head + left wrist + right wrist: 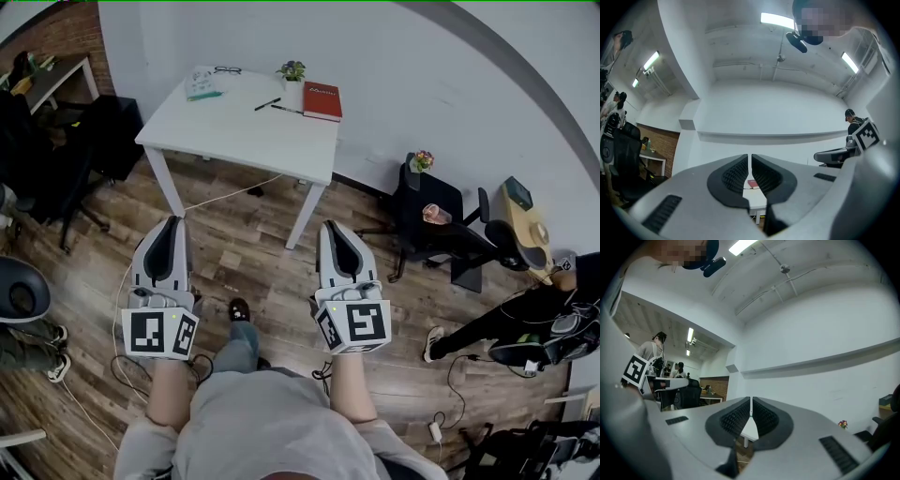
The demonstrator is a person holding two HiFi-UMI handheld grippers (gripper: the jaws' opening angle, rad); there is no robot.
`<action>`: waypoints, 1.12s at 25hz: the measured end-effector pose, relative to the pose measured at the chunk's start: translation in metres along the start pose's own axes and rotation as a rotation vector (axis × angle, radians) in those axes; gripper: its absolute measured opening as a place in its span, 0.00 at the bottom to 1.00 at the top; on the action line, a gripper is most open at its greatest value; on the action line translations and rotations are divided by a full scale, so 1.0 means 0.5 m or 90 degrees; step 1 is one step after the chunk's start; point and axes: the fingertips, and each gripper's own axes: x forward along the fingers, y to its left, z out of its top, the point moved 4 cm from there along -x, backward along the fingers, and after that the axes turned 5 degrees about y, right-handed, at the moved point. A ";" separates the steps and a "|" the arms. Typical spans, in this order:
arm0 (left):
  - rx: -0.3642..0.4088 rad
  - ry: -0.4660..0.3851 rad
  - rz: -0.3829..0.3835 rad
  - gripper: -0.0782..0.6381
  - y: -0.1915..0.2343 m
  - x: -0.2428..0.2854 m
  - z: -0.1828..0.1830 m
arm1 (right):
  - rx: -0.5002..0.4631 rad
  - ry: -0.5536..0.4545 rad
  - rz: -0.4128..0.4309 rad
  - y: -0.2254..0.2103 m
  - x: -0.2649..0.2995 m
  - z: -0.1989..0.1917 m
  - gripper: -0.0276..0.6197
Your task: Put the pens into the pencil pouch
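**Grippers.** L gripper (173, 225) sits at lower left of the head view and R gripper (330, 228) at lower centre. Both are over the wood floor (248, 248), tips toward the top of frame, and both are well apart from the table. In the L gripper view the jaws are narrow, with only a thin slit between the pads and nothing in it. In the R gripper view the jaws are likewise drawn together and empty.

**Table.** White table (234, 136) is at upper centre of the head view, against the wall.

**Pens.** 2 pens lie on the table top, right of centre.
- Pen 1 (267, 104) is dark. Its long axis runs diagonally, lower left to upper right.
- Pen 2 (286, 109) is just right of pen 1. Its long axis is near level, dipping slightly to the right, and its right end is close to the red book (322, 100).
- Too small to tell which end of either pen is the tip.

**Pouch.** Pencil pouch (202, 82) is pale and lies at the table's upper-left corner, well apart from the pens. Its long axis runs approx. top to bottom. Cannot tell if it is open or zipped.

**Other items.** Glasses (227, 69) are just right of the pouch. A small potted plant (292, 71) stands beside the book.
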 end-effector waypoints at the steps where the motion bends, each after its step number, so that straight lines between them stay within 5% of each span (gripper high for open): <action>1: 0.001 -0.001 -0.001 0.17 0.005 0.018 -0.003 | -0.004 -0.002 0.001 -0.007 0.017 0.002 0.10; 17: -0.001 -0.014 -0.016 0.17 0.148 0.390 -0.024 | -0.024 -0.007 -0.012 -0.118 0.389 0.029 0.10; 28: -0.001 -0.005 -0.007 0.17 0.278 0.522 -0.062 | -0.026 -0.001 0.002 -0.102 0.578 0.013 0.10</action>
